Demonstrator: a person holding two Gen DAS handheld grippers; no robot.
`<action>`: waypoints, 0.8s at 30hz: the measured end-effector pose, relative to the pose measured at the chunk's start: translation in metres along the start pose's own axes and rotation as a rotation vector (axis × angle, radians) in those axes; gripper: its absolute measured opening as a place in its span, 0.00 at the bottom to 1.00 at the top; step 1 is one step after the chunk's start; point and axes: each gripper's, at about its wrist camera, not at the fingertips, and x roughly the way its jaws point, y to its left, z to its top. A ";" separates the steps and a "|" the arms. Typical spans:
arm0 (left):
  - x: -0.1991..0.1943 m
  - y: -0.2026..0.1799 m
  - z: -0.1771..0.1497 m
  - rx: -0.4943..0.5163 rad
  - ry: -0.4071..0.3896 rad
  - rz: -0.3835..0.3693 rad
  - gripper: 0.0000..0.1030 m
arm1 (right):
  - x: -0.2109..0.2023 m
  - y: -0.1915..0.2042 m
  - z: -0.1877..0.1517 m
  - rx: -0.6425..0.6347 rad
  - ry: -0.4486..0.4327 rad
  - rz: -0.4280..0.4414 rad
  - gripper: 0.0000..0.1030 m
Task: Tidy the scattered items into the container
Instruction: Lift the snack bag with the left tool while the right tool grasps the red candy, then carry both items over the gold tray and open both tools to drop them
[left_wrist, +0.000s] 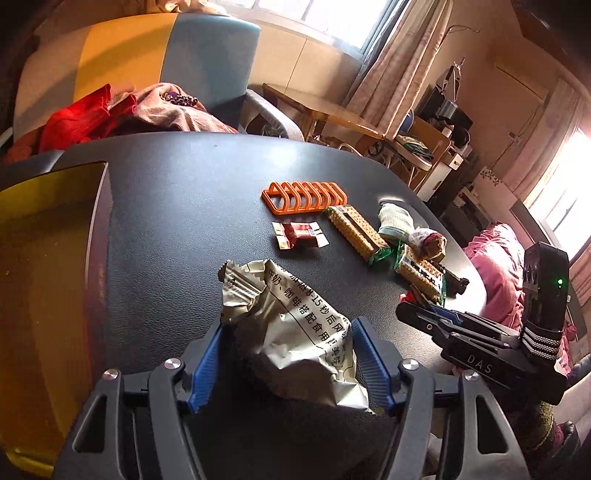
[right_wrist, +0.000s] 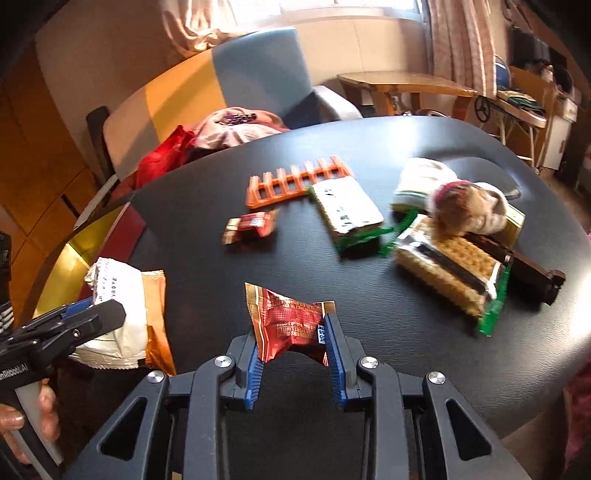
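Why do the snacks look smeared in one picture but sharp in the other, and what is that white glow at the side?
Right wrist view: motion blur smears the cracker packs and orange rack, while the red wrapper in the right gripper stays sharp. Left wrist view: crisp, but the window glares white; the table edge bends from fisheye distortion.

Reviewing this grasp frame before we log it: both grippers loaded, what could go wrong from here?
1. The right gripper pinches the red candy wrapper only at its lower edges, so it may slip out in transit.
2. The left gripper holds a crumpled grey snack packet; the loose foil could deform and slide free.
3. Both grippers are close together near the gold container, so they might collide while dropping off.
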 end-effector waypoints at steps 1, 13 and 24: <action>-0.004 0.002 0.000 -0.002 -0.008 0.003 0.66 | -0.001 0.005 0.001 -0.009 -0.004 0.009 0.30; -0.066 0.046 0.007 -0.081 -0.122 0.090 0.66 | -0.004 0.072 0.022 -0.104 -0.031 0.136 0.30; -0.126 0.133 -0.006 -0.213 -0.201 0.279 0.66 | 0.013 0.189 0.044 -0.285 -0.026 0.338 0.30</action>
